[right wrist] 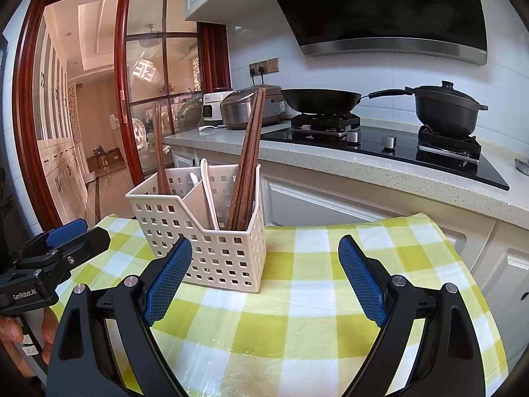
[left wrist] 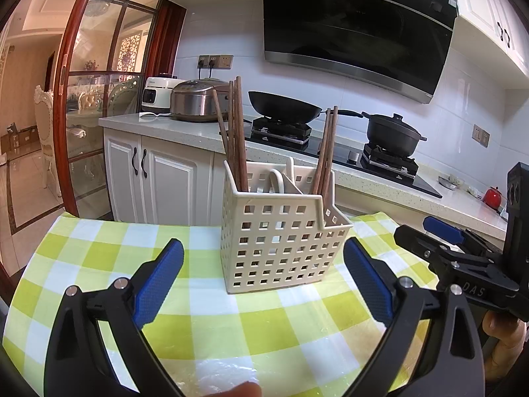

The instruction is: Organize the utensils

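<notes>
Both the left gripper [left wrist: 263, 274] and right gripper [right wrist: 264, 274] hover level, fingers apart and empty, facing one basket [left wrist: 277, 241] holding two chopstick bundles [left wrist: 236, 135].

White utensil caddy [right wrist: 211, 248] with chopsticks [right wrist: 246, 158] and spoons [right wrist: 208, 192] on checkered tablecloth [right wrist: 314, 297]

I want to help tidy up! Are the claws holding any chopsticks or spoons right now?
No, nothing is held. The left gripper and right gripper are both open; the chopsticks stand in the caddy.

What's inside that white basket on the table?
The basket holds wooden chopsticks at both ends and white spoons between them. Their lower ends are mostly hidden behind its walls.
</notes>
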`<state>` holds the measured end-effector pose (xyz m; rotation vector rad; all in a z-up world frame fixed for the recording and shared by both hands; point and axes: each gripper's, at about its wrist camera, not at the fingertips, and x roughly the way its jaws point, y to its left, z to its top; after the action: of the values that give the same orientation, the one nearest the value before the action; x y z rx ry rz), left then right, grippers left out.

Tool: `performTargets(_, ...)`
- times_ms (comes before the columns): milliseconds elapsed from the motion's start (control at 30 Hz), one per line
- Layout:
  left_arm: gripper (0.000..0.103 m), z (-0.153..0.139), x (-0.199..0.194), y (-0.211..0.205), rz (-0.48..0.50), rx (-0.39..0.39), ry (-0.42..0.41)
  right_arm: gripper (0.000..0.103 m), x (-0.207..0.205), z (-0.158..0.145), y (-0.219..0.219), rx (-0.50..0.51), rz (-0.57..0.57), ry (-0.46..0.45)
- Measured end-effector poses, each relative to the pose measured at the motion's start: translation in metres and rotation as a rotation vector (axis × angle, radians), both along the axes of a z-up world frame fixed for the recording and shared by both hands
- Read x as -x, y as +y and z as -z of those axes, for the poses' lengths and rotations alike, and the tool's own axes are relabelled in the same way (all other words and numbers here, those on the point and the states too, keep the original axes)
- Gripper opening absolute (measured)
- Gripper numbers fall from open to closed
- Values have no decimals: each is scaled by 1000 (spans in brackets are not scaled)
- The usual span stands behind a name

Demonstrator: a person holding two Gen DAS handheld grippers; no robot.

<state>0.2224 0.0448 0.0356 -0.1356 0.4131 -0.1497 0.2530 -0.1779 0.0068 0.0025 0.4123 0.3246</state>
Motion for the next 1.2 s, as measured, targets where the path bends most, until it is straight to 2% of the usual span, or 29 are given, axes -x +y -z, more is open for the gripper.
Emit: performTargets(1200, 95, -1, 3, 0, 5, -4, -3, 85, 1, 3, 1, 5, -7, 4)
